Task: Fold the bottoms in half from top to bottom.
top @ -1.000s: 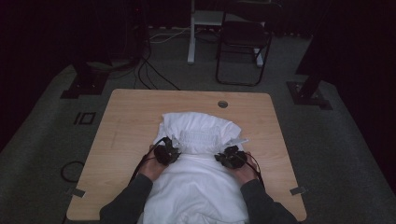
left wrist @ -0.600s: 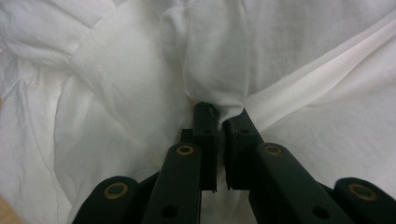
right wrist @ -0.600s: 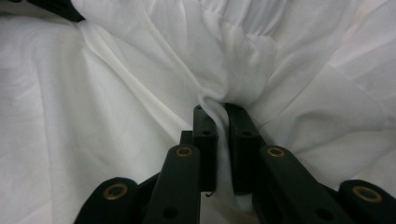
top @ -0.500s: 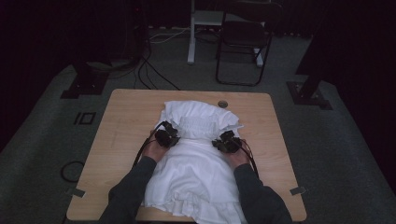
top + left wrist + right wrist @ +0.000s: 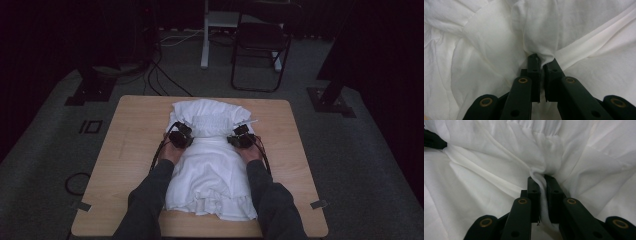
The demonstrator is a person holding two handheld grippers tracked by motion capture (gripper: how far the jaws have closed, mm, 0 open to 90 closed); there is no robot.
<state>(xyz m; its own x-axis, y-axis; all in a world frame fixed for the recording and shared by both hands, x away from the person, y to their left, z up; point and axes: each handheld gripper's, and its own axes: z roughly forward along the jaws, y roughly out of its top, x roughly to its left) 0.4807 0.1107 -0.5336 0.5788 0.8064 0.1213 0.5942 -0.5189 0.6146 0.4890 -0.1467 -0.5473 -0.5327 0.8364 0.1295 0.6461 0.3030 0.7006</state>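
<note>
1. Clearly, our left gripper is clamped on a fold of the white garment.
2. Our right gripper pinches the opposite fold.
3. We see the garment mid-table.

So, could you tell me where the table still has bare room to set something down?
Bare table lies left of the white garment, and a strip right of it. The far corners are free too. The middle is crowded: both grippers pinch the cloth there.
</note>
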